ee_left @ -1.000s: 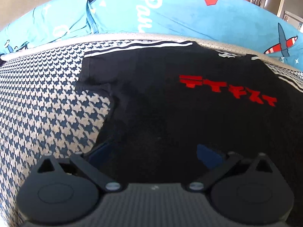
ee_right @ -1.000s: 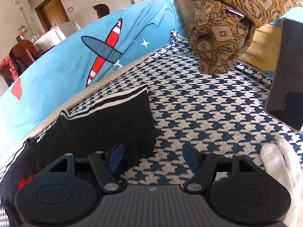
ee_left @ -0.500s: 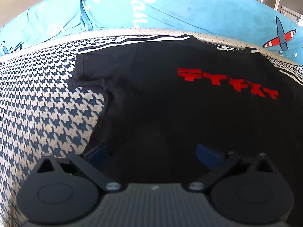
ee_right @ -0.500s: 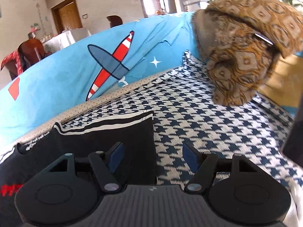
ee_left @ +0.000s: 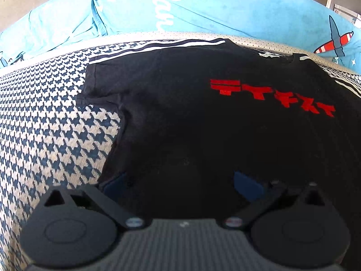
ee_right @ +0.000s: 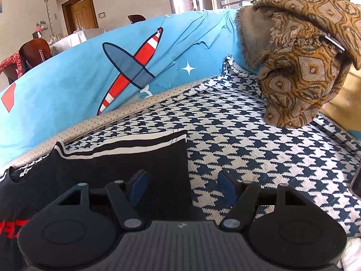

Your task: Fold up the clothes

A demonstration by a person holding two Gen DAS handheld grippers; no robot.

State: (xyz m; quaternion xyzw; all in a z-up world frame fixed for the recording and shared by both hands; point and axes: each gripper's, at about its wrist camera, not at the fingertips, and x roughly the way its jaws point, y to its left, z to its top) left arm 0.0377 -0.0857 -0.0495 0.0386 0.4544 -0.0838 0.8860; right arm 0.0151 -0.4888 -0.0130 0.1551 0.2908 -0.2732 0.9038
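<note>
A black T-shirt [ee_left: 203, 122] with red lettering lies spread flat on the houndstooth sofa seat [ee_left: 45, 131]. Its left sleeve with white stripes [ee_left: 126, 67] reaches toward the backrest. My left gripper [ee_left: 180, 183] hovers open over the shirt's lower left body, fingers apart with cloth below them. In the right wrist view the shirt's striped right sleeve [ee_right: 140, 158] lies flat. My right gripper [ee_right: 182, 185] is open over that sleeve's outer edge, its left finger above black cloth and its right finger above the seat cover.
A blue aeroplane-print cover [ee_right: 112, 72] drapes the sofa back. A brown patterned blanket [ee_right: 300, 63] hangs over the armrest at right. A dark flat object [ee_right: 356, 183] lies at the right edge. White cloth [ee_right: 352, 255] shows at the lower right corner.
The right gripper has tilted up and shifted toward the sleeve's edge, so the dark flat object and white cloth slid almost out of view. The left gripper moved slightly; the shirt has not moved.
</note>
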